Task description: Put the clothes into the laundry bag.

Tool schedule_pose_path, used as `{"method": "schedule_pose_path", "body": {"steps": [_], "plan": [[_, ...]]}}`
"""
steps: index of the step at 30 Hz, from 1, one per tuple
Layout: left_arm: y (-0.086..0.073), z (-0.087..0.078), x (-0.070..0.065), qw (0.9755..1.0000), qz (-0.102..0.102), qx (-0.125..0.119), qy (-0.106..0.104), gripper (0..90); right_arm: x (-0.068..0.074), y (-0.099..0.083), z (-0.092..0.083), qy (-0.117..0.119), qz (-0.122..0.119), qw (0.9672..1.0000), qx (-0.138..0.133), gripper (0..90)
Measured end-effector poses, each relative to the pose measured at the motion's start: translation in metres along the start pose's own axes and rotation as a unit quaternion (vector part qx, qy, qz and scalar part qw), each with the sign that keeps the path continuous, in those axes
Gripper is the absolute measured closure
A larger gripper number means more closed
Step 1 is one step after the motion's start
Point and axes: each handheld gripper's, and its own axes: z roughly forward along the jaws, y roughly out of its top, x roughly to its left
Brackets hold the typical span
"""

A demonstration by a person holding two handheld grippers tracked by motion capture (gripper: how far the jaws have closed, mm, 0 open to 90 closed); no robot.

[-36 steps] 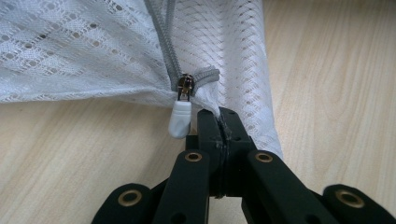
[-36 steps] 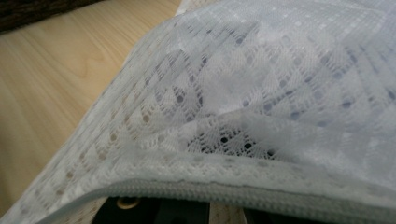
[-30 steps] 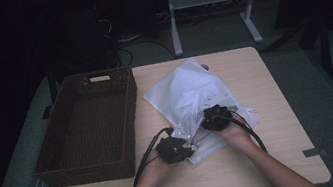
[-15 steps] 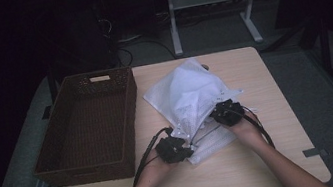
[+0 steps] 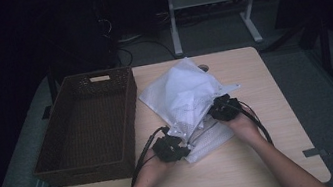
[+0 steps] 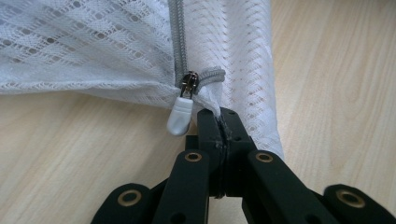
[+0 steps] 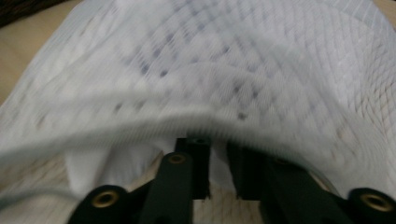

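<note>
Here we pinch the corner of the mesh laundry bag in our left gripper to anchor it on the table beside the basket — our right gripper, jaws just reopening, sits under the bag's opened edge, parted around fabric.

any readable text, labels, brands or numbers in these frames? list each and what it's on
None readable.
White mesh bag: faint dark marks on what lies inside it, in the high view and the right gripper view, too blurred to read.
Zipper pull on the mesh bag: blank, no brand.
Wicker basket: no label.
Left gripper fingers: no markings.
</note>
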Motion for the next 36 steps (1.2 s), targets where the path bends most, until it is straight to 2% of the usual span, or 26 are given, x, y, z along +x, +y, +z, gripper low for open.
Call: {"method": "schedule_pose_path", "body": {"steps": [3,5,8,12,15,19,20,21,23,26,27,28,30,31,35,36], "plan": [[-0.001,-0.002,0.002,1.0000,-0.005,-0.004,0.003,89.0,0.000,-0.004,-0.018,0.025,-0.016,0.9995,0.007,69.3],[-0.001,-0.003,0.003,1.0000,-0.005,-0.005,0.005,89.0,-0.002,-0.008,-0.032,0.050,-0.022,0.9985,0.006,68.8],[-0.001,-0.004,0.004,0.9999,-0.009,-0.007,0.009,88.9,-0.008,-0.014,-0.053,0.049,-0.025,0.9985,0.000,68.5],[-0.002,-0.004,0.005,0.9998,-0.014,-0.006,0.011,88.9,-0.020,-0.017,-0.071,0.022,-0.022,0.9993,-0.018,63.9],[-0.002,-0.004,0.006,0.9997,-0.018,-0.006,0.013,88.8,-0.024,-0.010,-0.069,0.017,-0.023,0.9993,-0.023,59.5],[-0.003,-0.006,0.008,0.9995,-0.023,-0.005,0.021,88.9,-0.017,0.002,-0.046,0.009,-0.057,0.9983,-0.001,58.4],[-0.004,-0.006,0.010,0.9994,-0.026,-0.005,0.022,88.9,-0.015,0.005,-0.041,-0.001,-0.063,0.9980,0.001,62.2],[-0.004,-0.007,0.011,0.9992,-0.030,-0.007,0.026,88.9,-0.014,0.007,-0.036,-0.005,-0.064,0.9979,0.000,73.0],[-0.005,-0.009,0.015,0.9985,-0.040,-0.008,0.036,88.8,-0.012,0.009,-0.033,-0.002,-0.073,0.9973,-0.002,86.2],[-0.008,-0.010,0.023,0.9970,-0.057,-0.009,0.052,87.7,-0.010,0.007,-0.037,0.010,-0.086,0.9963,0.001,88.8],[-0.008,-0.011,0.024,0.9959,-0.064,-0.014,0.063,83.4,-0.008,0.005,-0.040,0.013,-0.088,0.9960,0.002,88.8],[-0.008,-0.013,0.024,0.9952,-0.067,-0.019,0.068,71.4,-0.006,0.002,-0.044,0.016,-0.093,0.9955,0.006,88.8],[-0.005,-0.022,0.022,0.9936,-0.076,-0.047,0.070,62.6,-0.004,-0.003,-0.049,0.022,-0.094,0.9953,0.009,88.6],[-0.002,-0.027,0.019,0.9926,-0.075,-0.059,0.075,59.0,-0.002,-0.005,-0.050,0.027,-0.096,0.9949,0.012,88.6],[0.010,-0.047,0.006,0.9883,-0.054,-0.113,0.087,56.6,0.009,-0.008,-0.048,0.052,-0.100,0.9932,0.031,88.7],[0.014,-0.049,0.003,0.9870,-0.044,-0.132,0.081,56.6,0.012,-0.009,-0.046,0.056,-0.104,0.9922,0.039,88.8]]}}
